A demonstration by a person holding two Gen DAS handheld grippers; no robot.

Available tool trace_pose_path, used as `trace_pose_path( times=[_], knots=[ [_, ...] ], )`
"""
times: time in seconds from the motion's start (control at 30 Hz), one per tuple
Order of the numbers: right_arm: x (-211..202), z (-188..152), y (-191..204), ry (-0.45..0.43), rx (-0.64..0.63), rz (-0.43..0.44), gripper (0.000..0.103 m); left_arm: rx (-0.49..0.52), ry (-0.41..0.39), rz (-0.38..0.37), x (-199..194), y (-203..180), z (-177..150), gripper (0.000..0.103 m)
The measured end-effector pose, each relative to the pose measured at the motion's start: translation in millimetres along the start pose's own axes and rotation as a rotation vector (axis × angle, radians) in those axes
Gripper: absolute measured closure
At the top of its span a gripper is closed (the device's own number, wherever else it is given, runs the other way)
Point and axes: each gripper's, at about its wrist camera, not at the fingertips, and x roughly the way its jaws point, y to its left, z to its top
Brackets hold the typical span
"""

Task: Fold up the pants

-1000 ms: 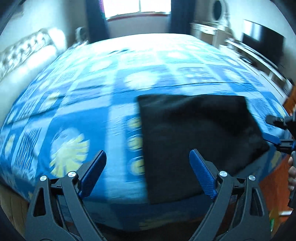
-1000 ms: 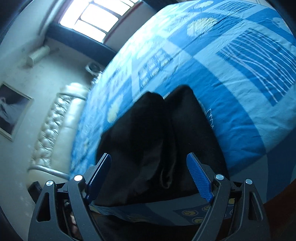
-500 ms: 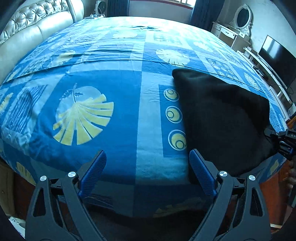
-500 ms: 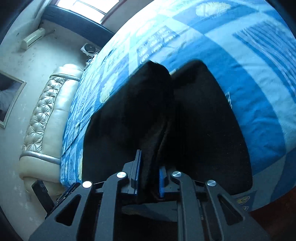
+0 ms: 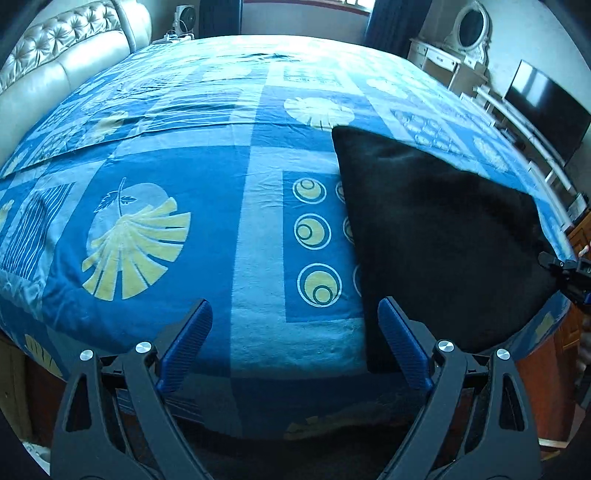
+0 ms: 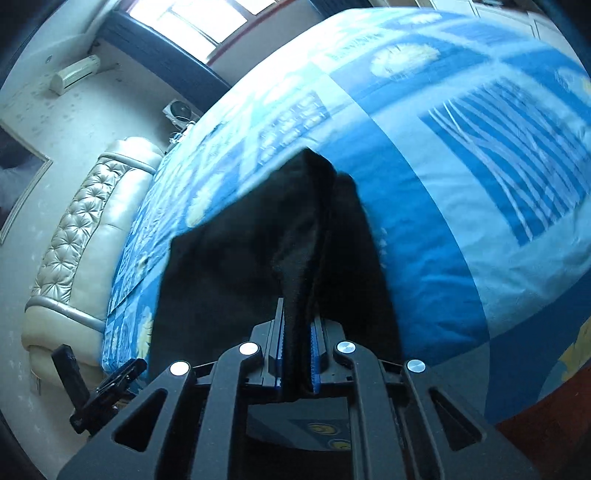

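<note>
- At the near edge of the bed point(image 5: 236, 229), the left gripper point(image 5: 295, 343) hangs with its jaws wide apart and nothing between them; its blue pads point(image 5: 186, 343) are over the blue patterned bedcover point(image 5: 258, 155).
- Just beside the right pad of this gripper lies the near edge of the black pants point(image 5: 436, 236), a folded dark shape that covers the near right corner of the bed.
- At that same corner, the right gripper point(image 6: 297, 354) has its jaws closed on a thick fold of the pants point(image 6: 295, 240); the cloth stands up between the blue pads in a narrow ridge.
- From the left wrist view, the right gripper point(image 5: 570, 275) is at the right edge of the pants, where the cloth is pulled toward it.
- Behind the grip, the rest of the pants spreads flat on the bedcover, with two dark layers side by side in the right wrist view.
- Farther, on the left side of the bed, there is a cream tufted headboard point(image 5: 62, 55).
- Beyond the far right corner stand a white dresser with an oval mirror point(image 5: 469, 29) and a dark television point(image 5: 546, 107).
</note>
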Motion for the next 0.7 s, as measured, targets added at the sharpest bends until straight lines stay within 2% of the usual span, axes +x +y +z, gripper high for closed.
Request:
trace_pose_path(
  times=[0.17,0.43,0.7],
  knots=[
    [11.4,-4.1,-29.8,0.009,0.092,0.109,0.092,0.021,0.033,0.037,15.0,-5.9,-2.5,0.012],
    [9.5,-9.2,-56.9,0.000,0.147,0.209,0.092,0.001,0.049,0.038,23.5,-1.5,-6.7,0.012],
    [6.0,-13.1,-60.8,-0.001,0.166,0.242,0.092,0.001,0.052,0.045,26.3,-0.3,-7.1,0.012]
  ],
)
